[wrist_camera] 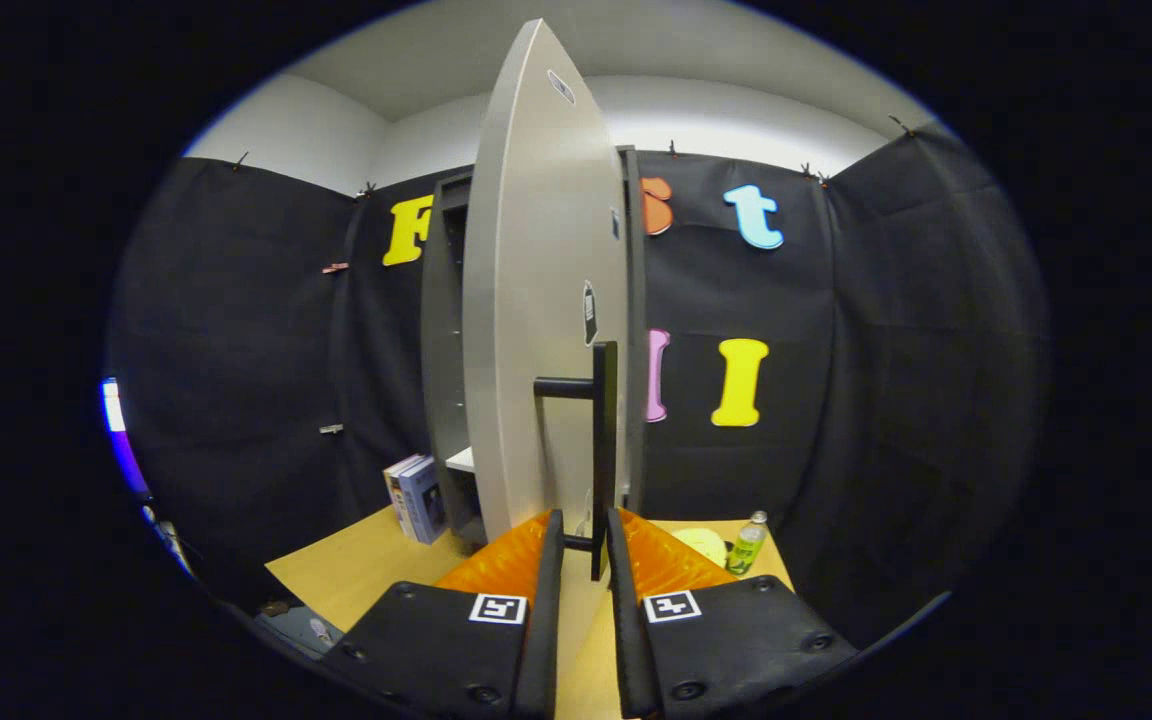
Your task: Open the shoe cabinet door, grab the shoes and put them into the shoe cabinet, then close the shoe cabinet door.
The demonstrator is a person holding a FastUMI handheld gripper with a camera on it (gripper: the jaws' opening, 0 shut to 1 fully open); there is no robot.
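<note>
The gripper [584, 535] has its orange fingers [554, 560] closed around the black bar handle [603, 450] of the smooth grey cabinet door [536, 330], which stands partly open.

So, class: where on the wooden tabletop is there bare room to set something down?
Bare tabletop lies left of the gripper, before the books. Right is crowded: bottle and a yellow thing. The fingers flank the handle of the cabinet door.

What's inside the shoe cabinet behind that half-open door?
Past the door, a slice of the cabinet shows a dark interior and one white shelf. The door covers the rest, so any shoes inside can't be seen. The claw has the door handle between its fingers.
</note>
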